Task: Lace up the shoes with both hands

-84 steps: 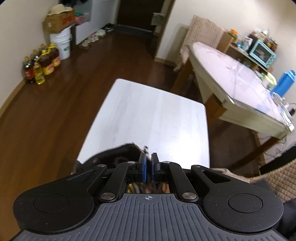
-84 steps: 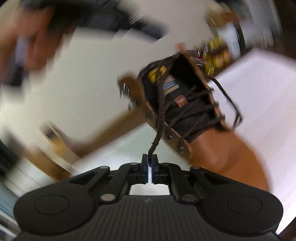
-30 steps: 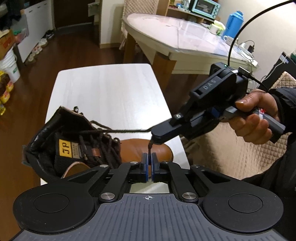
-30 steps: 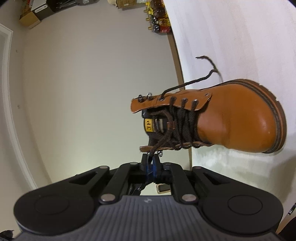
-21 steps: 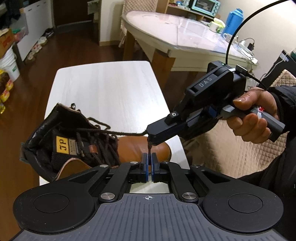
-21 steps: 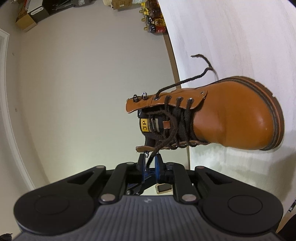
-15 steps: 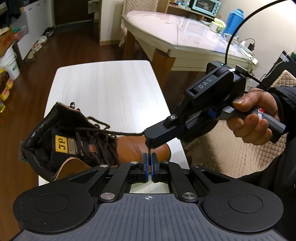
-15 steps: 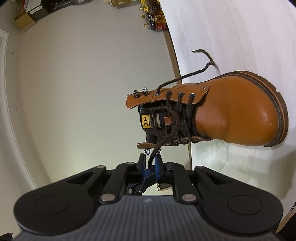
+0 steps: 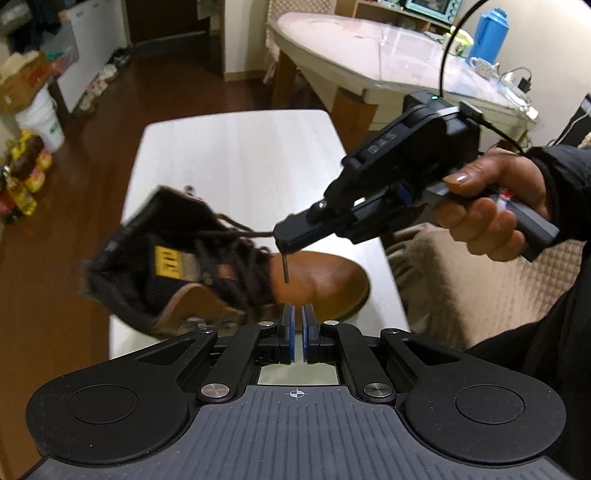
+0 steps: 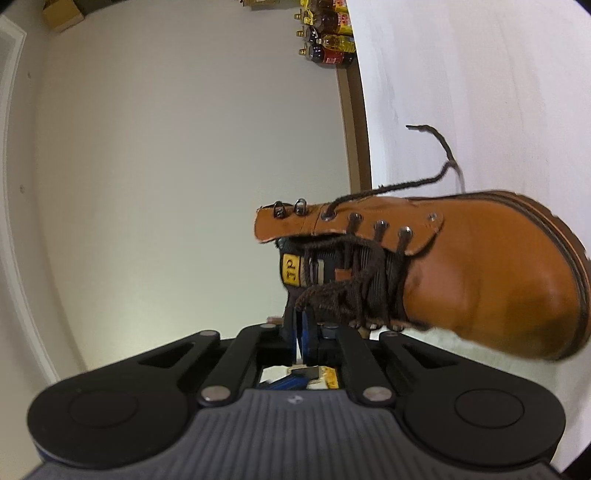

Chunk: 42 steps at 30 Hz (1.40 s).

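Observation:
A tan leather boot [image 9: 317, 284] with dark brown laces stands on the white table [image 9: 236, 162], toe toward the right edge; it also shows in the right wrist view [image 10: 480, 266]. My right gripper [image 9: 286, 240] is shut on one lace end [image 9: 285, 267], whose tip hangs below its fingers; the lace runs taut to the boot's upper eyelets. My left gripper [image 9: 297, 314] sits just in front of the boot with its jaws a narrow gap apart and nothing between them. The other lace end [image 10: 439, 147] lies loose on the table beyond the boot.
A larger table [image 9: 388, 62] with a blue jug [image 9: 487, 33] stands behind. A quilted chair [image 9: 461, 280] is at the right of the white table. Bottles [image 9: 22, 173] and a bucket [image 9: 40, 122] stand on the wooden floor at the left.
My left gripper has let go of the lace end and opened slightly. The right gripper now holds that lace alone and has pulled it up and toward the boot's right. The boot has shifted a little.

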{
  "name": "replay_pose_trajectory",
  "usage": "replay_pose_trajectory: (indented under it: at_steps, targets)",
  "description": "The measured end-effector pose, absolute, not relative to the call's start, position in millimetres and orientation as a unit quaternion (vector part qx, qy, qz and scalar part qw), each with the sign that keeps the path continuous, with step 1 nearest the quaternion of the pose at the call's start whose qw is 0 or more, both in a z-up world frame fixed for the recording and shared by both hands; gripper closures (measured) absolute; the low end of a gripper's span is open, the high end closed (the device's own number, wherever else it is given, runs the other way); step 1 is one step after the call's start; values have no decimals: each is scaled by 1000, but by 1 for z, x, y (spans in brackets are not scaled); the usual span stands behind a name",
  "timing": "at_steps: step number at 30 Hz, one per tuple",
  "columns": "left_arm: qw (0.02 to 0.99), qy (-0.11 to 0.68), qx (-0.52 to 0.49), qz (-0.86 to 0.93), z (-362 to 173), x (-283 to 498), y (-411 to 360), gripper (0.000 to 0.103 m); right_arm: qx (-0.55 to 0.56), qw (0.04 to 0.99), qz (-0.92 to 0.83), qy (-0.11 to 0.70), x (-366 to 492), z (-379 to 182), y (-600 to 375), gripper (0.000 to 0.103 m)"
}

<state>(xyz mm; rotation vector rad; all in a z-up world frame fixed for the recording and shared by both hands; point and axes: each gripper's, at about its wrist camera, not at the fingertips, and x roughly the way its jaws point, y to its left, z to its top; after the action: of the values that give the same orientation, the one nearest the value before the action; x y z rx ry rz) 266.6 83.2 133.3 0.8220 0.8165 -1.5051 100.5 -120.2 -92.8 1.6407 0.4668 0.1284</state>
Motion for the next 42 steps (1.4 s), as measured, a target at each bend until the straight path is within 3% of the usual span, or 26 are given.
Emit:
replay_pose_trajectory:
  at_steps: [2,3,14,28,42]
  targets:
    - [589,334,363,-641,139,271,84,85,715,664,52,213,109,-92,-120,100]
    - [592,326,370,-638,141,273,84,84,711,667,51,216,113,-91,-120,100]
    - [526,257,477,-655,132,287,66,84,701,676,20,226,125,-93,-112,100]
    - [453,211,463,-732,118,301,89,80,669,719,-47,184,126,-81,-76,100]
    - [464,187,442,-745,108,303,103,80,638,724,-43,259,145,-73,-74,100]
